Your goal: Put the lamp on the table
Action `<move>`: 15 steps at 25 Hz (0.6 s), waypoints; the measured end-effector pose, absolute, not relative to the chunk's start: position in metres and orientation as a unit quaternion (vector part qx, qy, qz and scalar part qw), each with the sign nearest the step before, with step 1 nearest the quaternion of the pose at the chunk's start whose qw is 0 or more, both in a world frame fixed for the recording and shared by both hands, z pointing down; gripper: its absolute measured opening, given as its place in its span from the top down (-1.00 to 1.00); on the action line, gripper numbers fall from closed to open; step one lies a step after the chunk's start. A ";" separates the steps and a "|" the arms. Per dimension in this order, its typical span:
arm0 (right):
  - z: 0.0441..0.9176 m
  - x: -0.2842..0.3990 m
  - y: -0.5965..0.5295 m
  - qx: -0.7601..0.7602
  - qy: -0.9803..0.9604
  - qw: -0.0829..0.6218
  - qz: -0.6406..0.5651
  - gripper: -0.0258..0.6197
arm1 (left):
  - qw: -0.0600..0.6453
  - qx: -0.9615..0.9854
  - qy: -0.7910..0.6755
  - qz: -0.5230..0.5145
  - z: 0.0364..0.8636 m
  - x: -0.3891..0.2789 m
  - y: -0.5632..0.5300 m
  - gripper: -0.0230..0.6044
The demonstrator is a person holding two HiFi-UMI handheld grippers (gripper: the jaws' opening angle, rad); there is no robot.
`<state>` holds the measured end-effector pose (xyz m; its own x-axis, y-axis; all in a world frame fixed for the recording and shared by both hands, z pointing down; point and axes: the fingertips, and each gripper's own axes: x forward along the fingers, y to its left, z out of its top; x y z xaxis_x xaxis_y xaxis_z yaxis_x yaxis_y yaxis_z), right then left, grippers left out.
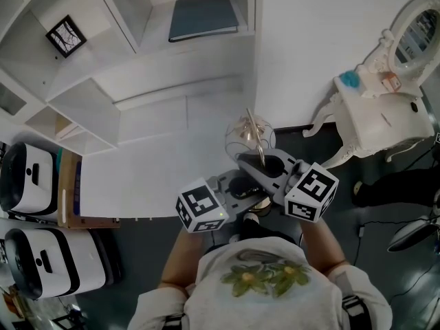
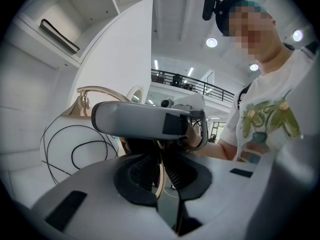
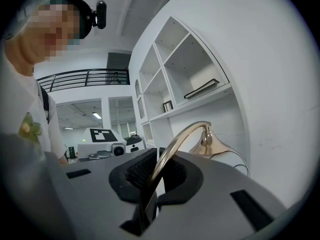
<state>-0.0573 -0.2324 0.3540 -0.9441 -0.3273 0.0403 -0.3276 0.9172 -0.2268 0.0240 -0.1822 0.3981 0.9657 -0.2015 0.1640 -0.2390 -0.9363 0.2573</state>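
The head view looks almost straight down from above the person's white printed shirt (image 1: 265,280). It takes in the left gripper (image 1: 246,186) and right gripper (image 1: 256,165) close below, with the white tabletop (image 1: 158,163) and the white shelf unit (image 1: 82,81) farther off. The left gripper view sits low behind its own jaws, very near them, and faces upward and back at the person, with ceiling lights overhead. The right gripper view rides the same way, tilted up toward the shelves, with the person at its left edge. All three views share the brass-armed lamp with a clear glass globe (image 1: 249,136), the shelves and a flat dark book (image 1: 204,16). Each gripper view also catches the other gripper.
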 end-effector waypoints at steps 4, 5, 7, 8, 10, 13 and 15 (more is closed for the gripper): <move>0.359 -0.059 -0.238 0.170 -0.979 0.005 0.116 0.80 | 0.140 0.981 -0.116 0.069 0.403 0.023 -0.187 0.74; 0.360 -0.059 -0.238 0.170 -0.978 0.006 0.116 0.80 | 0.140 0.981 -0.117 0.069 0.404 0.022 -0.188 0.74; 0.361 -0.059 -0.240 0.172 -0.978 0.008 0.115 0.80 | 0.140 0.981 -0.117 0.069 0.405 0.022 -0.189 0.74; 0.362 -0.060 -0.240 0.172 -0.978 0.009 0.114 0.80 | 0.140 0.981 -0.117 0.070 0.405 0.022 -0.190 0.74; 0.363 -0.060 -0.241 0.172 -0.978 0.008 0.113 0.80 | 0.139 0.981 -0.118 0.071 0.407 0.022 -0.191 0.74; 0.365 -0.059 -0.243 0.174 -0.978 0.010 0.113 0.80 | 0.139 0.980 -0.119 0.074 0.409 0.022 -0.193 0.74; 0.367 -0.059 -0.244 0.174 -0.978 0.013 0.114 0.80 | 0.140 0.980 -0.120 0.075 0.411 0.022 -0.194 0.74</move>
<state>-0.0592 -0.2439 0.3673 -0.9392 -0.3370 0.0655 -0.3431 0.9138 -0.2176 0.0221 -0.1938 0.4109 0.9599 -0.2150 0.1798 -0.2566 -0.9320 0.2559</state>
